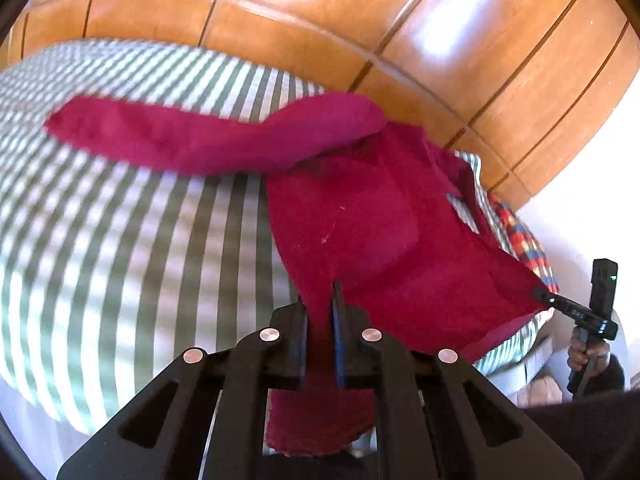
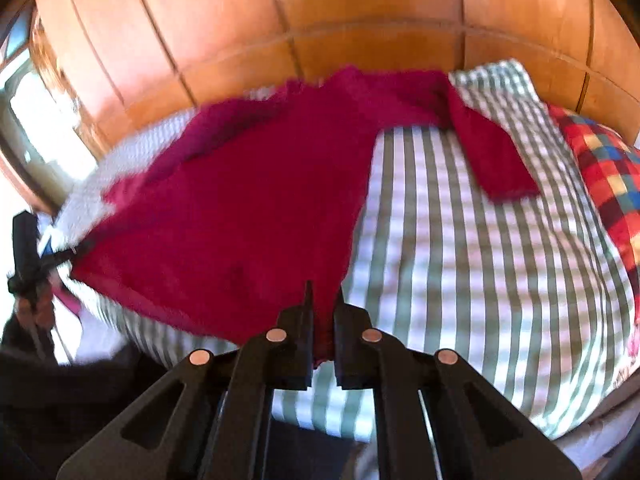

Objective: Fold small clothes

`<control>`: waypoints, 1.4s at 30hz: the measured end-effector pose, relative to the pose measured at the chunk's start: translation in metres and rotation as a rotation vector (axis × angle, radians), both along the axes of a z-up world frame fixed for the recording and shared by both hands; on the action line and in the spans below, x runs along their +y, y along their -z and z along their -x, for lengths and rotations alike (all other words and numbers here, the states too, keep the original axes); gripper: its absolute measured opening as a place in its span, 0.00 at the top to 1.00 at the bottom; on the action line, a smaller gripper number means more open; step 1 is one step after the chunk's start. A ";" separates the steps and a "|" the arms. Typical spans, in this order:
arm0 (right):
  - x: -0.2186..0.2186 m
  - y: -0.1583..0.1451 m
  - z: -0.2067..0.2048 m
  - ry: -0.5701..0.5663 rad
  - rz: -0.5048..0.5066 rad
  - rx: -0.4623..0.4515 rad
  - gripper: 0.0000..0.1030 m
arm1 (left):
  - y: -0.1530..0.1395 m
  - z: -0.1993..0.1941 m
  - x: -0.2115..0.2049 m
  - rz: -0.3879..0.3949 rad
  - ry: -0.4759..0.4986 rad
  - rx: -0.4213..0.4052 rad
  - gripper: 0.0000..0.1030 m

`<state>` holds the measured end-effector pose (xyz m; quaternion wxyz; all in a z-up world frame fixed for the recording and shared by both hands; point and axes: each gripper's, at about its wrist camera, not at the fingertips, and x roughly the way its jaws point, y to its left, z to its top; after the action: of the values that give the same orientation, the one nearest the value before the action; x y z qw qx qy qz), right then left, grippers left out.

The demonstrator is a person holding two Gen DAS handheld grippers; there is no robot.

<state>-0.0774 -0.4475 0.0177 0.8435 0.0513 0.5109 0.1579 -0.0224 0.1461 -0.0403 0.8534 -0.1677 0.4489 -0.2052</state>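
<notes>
Both claws clamped on red top [image 1: 360,220] hem: left claw [image 1: 320,312] one corner, right claw [image 2: 322,320] other. Top hangs stretched over striped bed [image 1: 120,240], sleeves trailing. Risk: thin pinch slips under pull, sleeve bunches, fold goes crooked.

crimson top [image 1: 360,216], green-white striped sheet [image 1: 120,240]

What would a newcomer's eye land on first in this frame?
The deep magenta knit garment, spread across the green-and-white striped bedcover, one long sleeve trailing off sideways. Next, the black left claw and right claw, each shut on a corner of its near hem. Behind everything stands glossy orange wooden panelling.
</notes>
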 end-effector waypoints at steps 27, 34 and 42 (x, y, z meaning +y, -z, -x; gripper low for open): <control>0.157 0.048 -0.080 -0.142 0.054 -0.084 0.32 | 0.007 -0.108 0.189 -0.134 -0.689 0.061 0.47; 0.177 0.073 -0.088 -0.185 0.124 -0.058 0.30 | 0.039 -0.186 0.196 -0.224 -0.701 0.145 0.38; 0.171 0.080 -0.094 -0.156 0.081 -0.036 0.26 | 0.010 -0.188 0.202 -0.240 -0.721 0.033 0.94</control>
<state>0.0166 -0.2764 -0.0626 0.8392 -0.0255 0.5039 0.2031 0.1654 0.3484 -0.0506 0.8770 -0.2172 0.3955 0.1652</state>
